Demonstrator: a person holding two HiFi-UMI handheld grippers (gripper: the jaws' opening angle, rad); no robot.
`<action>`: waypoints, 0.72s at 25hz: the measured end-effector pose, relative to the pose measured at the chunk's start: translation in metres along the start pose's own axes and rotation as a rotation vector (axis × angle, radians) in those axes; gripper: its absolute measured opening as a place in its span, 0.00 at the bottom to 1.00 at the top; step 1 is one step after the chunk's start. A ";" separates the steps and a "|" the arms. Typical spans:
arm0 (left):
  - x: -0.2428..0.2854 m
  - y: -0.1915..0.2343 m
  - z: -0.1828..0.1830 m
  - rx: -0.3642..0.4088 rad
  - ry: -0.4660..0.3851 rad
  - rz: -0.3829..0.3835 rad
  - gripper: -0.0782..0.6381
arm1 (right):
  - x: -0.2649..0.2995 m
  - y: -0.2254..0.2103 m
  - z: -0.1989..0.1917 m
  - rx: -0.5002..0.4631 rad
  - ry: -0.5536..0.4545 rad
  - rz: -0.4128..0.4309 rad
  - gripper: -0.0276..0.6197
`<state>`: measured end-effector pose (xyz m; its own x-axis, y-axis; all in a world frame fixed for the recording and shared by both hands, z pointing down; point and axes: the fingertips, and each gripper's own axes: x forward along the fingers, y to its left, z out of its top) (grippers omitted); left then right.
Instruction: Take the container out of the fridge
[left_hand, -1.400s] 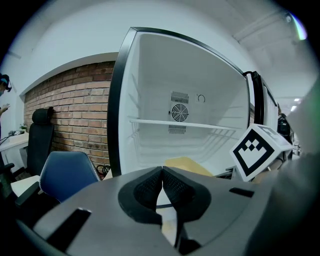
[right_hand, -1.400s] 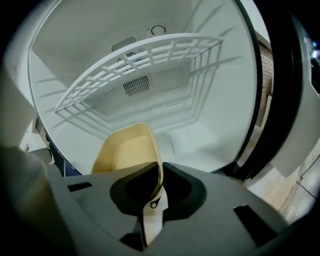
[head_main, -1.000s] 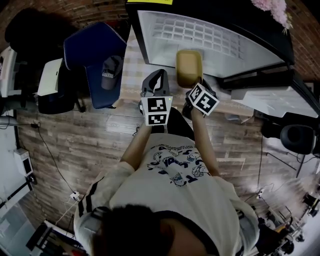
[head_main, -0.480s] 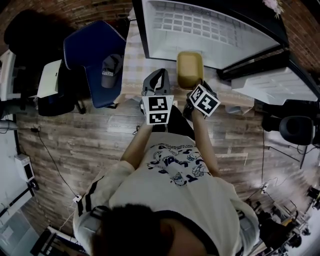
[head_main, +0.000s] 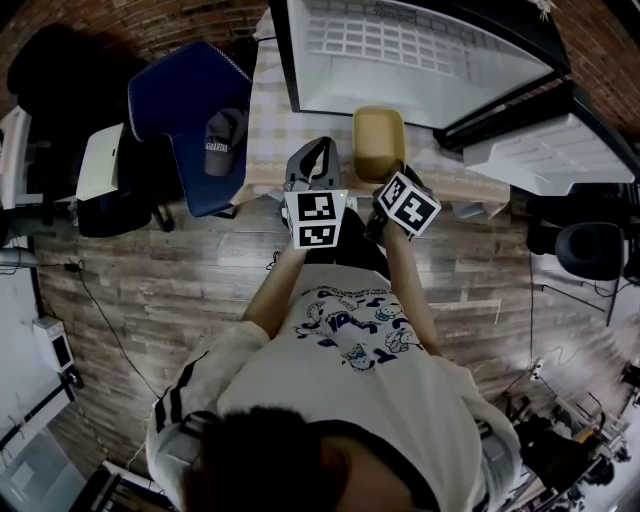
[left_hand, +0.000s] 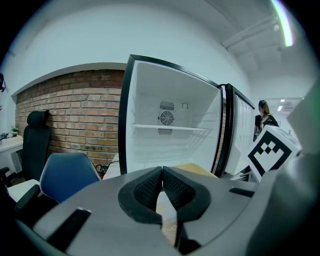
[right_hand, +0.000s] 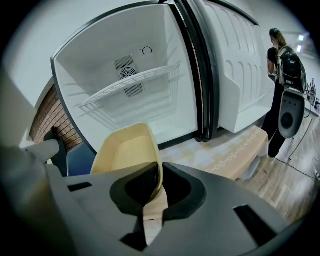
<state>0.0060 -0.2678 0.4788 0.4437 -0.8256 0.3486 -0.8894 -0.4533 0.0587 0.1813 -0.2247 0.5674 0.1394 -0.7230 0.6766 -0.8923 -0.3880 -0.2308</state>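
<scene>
Clenched on the near wall of the tan, rounded plastic container (right_hand: 127, 155) with the right tongs (right_hand: 159, 187). Held outside the open white fridge (right_hand: 150, 100), just in front of it, above the cloth-covered tabletop (right_hand: 235, 150). Pressed together on nothing with the left tongs (left_hand: 162, 186), just beside the container. Off to the left, a blue chair (head_main: 190, 110) with a grey cap (head_main: 222, 140) on it.

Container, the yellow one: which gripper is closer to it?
Right. The right gripper holds the container by its wall, between its fingers. The left gripper is shut on nothing, beside the container on its left, not touching it.
</scene>
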 end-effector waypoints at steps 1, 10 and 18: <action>-0.001 0.000 -0.001 0.000 0.000 -0.001 0.13 | -0.002 -0.001 -0.001 0.001 0.000 -0.002 0.12; -0.006 0.000 -0.001 -0.001 -0.003 -0.005 0.13 | -0.009 -0.001 -0.004 0.001 -0.005 -0.004 0.12; -0.005 -0.001 -0.001 -0.006 -0.006 -0.006 0.13 | -0.012 0.000 -0.002 -0.002 -0.012 0.001 0.12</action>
<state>0.0045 -0.2631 0.4778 0.4500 -0.8246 0.3428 -0.8873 -0.4564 0.0668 0.1788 -0.2148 0.5601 0.1438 -0.7303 0.6678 -0.8932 -0.3864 -0.2302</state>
